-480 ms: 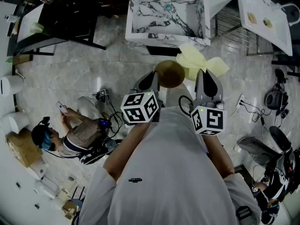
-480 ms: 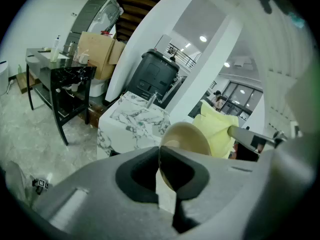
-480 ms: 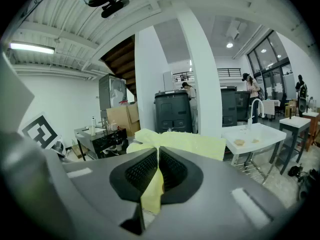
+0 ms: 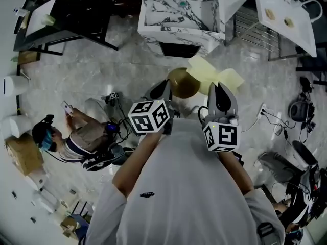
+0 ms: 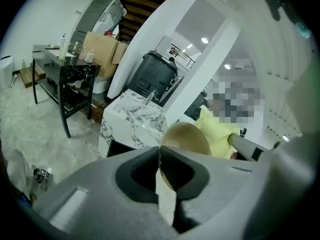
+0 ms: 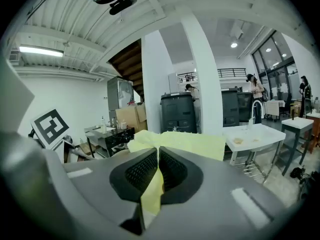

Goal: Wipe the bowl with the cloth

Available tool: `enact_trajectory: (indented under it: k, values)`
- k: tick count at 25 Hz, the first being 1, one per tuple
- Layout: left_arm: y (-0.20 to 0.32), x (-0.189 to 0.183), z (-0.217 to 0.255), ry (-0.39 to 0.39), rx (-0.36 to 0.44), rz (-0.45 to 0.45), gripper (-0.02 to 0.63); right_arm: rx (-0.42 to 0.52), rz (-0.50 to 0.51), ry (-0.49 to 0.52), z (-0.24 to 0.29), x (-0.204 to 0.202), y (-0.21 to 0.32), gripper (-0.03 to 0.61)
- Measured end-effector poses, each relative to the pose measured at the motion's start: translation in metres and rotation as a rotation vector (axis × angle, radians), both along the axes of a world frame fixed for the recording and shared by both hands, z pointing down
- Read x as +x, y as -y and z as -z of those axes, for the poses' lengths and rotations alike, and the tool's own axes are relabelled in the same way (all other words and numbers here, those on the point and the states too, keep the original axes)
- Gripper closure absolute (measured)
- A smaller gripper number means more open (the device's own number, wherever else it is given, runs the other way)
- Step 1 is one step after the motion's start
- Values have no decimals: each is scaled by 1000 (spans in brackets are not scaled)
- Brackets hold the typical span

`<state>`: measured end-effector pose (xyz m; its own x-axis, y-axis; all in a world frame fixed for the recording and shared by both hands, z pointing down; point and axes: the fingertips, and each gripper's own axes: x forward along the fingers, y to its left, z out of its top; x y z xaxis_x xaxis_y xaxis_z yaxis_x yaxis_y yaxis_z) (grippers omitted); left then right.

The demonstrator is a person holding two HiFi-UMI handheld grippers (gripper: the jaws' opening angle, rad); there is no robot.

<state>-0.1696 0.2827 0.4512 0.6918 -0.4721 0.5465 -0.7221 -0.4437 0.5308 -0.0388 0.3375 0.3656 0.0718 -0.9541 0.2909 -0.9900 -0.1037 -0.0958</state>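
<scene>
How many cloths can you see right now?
1. The yellow cloth is clamped in the right gripper, beside the bowl that the left gripper grips by its rim. More could lie out of sight.

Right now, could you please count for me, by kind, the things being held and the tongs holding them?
bowl: 1
yellow cloth: 1
tongs: 2, the left tongs shut on the bowl's rim, the right tongs shut on the yellow cloth
Total: 4
</scene>
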Motion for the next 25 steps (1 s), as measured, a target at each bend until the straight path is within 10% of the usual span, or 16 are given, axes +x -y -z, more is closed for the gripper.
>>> enact_trajectory:
  k: [25]
  values:
    - [60,-33,12,-17,51,-49,597,-40,-41,9,-1,-20,60,565]
